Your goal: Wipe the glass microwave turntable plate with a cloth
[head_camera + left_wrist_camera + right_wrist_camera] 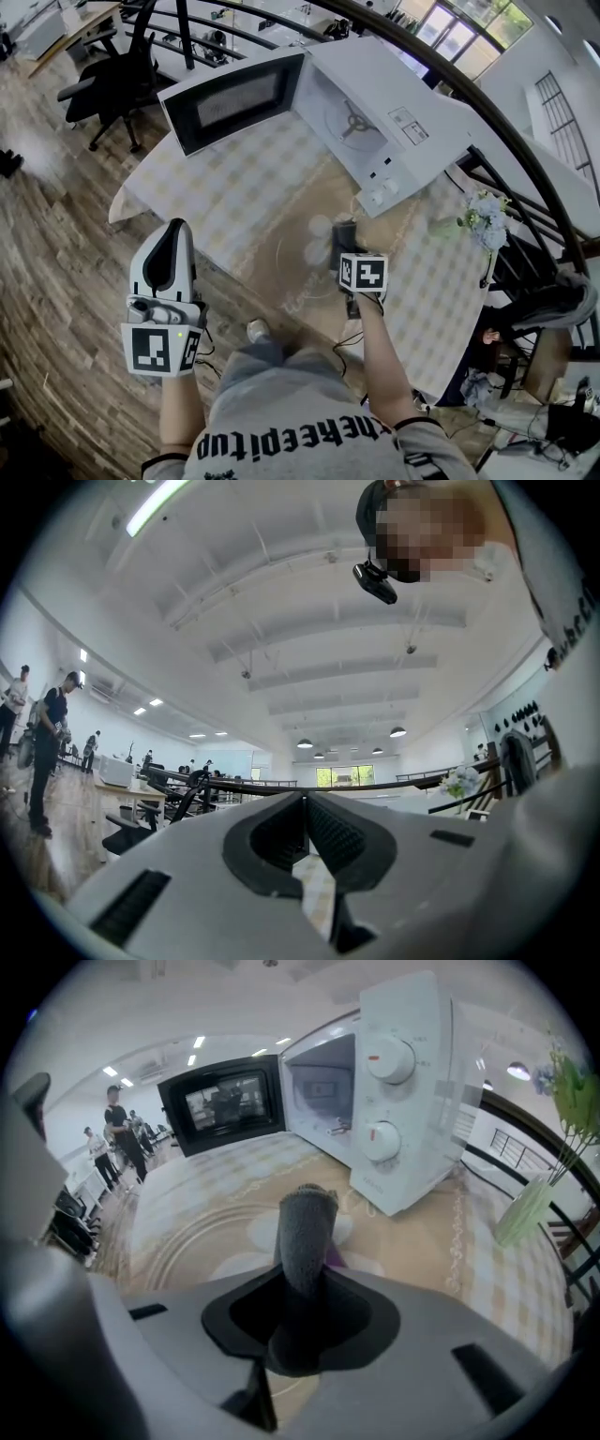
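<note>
The clear glass turntable plate lies flat on the checked tablecloth in front of the white microwave, whose door hangs open to the left. My right gripper hovers over the plate's right part, shut on a rolled grey cloth that sticks out past the jaws above the plate. My left gripper is held off the table's near-left corner, above the wooden floor. Its jaws are shut with nothing between them, and it points out into the room.
A vase of pale flowers stands on the table right of the microwave. A black office chair sits beyond the table's left end. A dark curved railing runs behind. Several people stand far off.
</note>
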